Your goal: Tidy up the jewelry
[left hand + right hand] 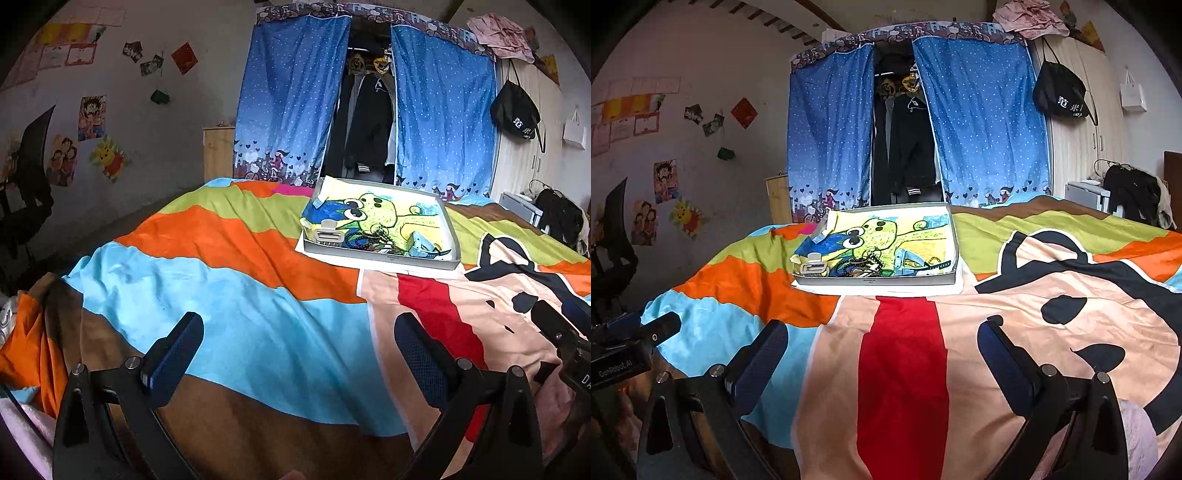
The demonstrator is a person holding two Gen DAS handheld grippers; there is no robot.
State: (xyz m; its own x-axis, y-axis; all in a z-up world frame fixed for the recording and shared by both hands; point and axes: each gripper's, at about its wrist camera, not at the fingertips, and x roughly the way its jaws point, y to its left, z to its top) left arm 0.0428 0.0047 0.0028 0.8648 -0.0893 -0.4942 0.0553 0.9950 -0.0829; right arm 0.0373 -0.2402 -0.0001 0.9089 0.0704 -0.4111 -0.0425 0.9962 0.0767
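A shallow grey tray [384,256] [875,282] lined with a yellow-green cartoon drawing lies on the bed, far ahead of both grippers. Along its near side sit a cream hair claw [327,234] [812,267], a tangle of dark bead strings [373,238] [862,266] and a dark strap [932,266]. A light blue piece [419,243] lies at the tray's near right. My left gripper [299,328] is open above the blanket, nothing between its fingers. My right gripper [882,332] is open too, over the red stripe, and holds nothing.
The bed carries a bright striped blanket [229,229] with a large cartoon face [1071,295]. Blue dotted curtains [831,129] frame an open wardrobe behind. A wooden cabinet [218,151] stands at the left wall, a white unit [1086,195] with dark bags at the right.
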